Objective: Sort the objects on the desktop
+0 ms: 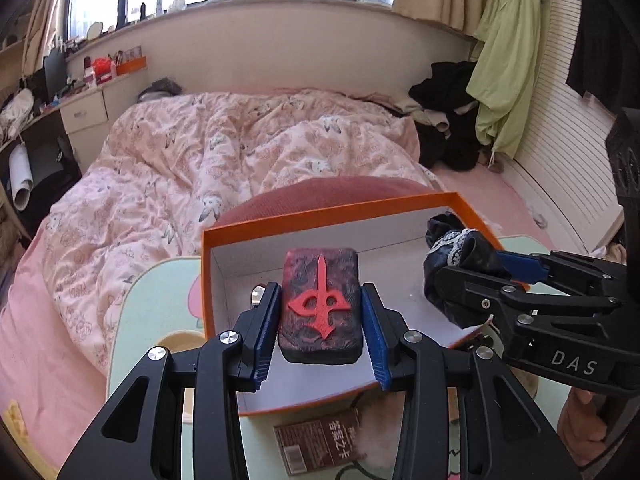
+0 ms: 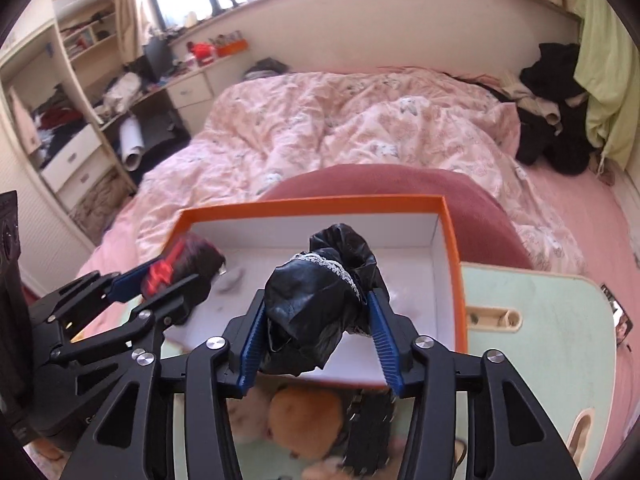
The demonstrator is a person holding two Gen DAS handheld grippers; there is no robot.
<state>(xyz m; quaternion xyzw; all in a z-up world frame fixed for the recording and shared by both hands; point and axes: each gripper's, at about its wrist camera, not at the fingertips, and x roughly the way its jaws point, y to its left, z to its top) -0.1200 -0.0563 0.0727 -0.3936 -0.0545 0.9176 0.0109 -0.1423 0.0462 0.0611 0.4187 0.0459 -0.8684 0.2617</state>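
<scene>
Hovering over orange box (image 1: 208, 280) rim, claws loaded

Two close wrist views, angled down over one shared orange box (image 1: 404, 206) (image 2: 320, 203).

Sunlit bedroom (image 1: 304, 60), pink-quilted bed (image 1: 208, 152)

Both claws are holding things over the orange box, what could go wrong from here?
1. The left claw and right claw are close together over the orange box; they might collide.
2. The dark block with the red emblem could land on the small item already inside.
3. The floppy black lace-trimmed cloth may snag on a finger.
</scene>
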